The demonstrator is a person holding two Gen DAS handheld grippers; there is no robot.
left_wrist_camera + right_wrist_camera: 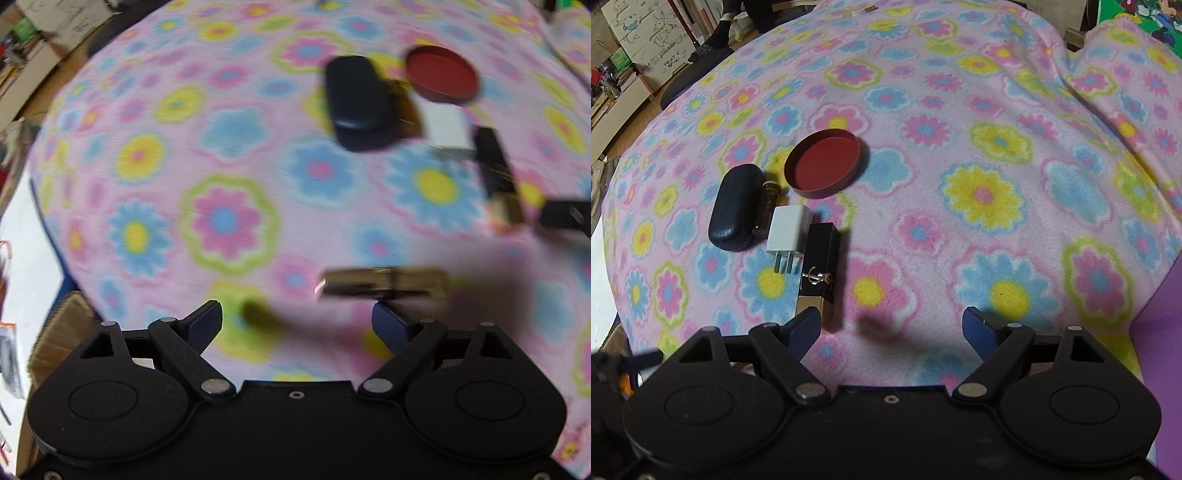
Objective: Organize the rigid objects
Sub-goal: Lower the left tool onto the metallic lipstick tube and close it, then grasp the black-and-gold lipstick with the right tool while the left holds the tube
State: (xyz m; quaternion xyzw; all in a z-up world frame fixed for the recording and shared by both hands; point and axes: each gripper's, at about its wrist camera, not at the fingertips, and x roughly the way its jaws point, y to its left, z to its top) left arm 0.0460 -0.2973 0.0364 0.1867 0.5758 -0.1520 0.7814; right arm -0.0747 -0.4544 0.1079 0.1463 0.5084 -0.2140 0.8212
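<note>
While a row has already formed on the flowered blanket (960,110), the sorting looks only partly done. In the right wrist view a dark blue case (735,206), a small brown bottle (769,206), a white charger plug (788,230) and a black-and-gold lipstick (818,273) lie side by side, touching or nearly so, with a red round lid (827,166) just beyond them, open side up. One silvery-gold tube (380,282) lies apart from that group, close ahead of the left tool (295,321); it probably has yet to join the row.

The left tool stands wide with nothing between its fingers, and the view is blurred. The right tool (892,328) is also wide and empty, its left finger (805,326) just beside the lipstick's gold end.

The blanket offers wide open room to the right of the row. On the left it drops away near the case, toward cardboard boxes (44,48) and clutter, so there is less margin there.
</note>
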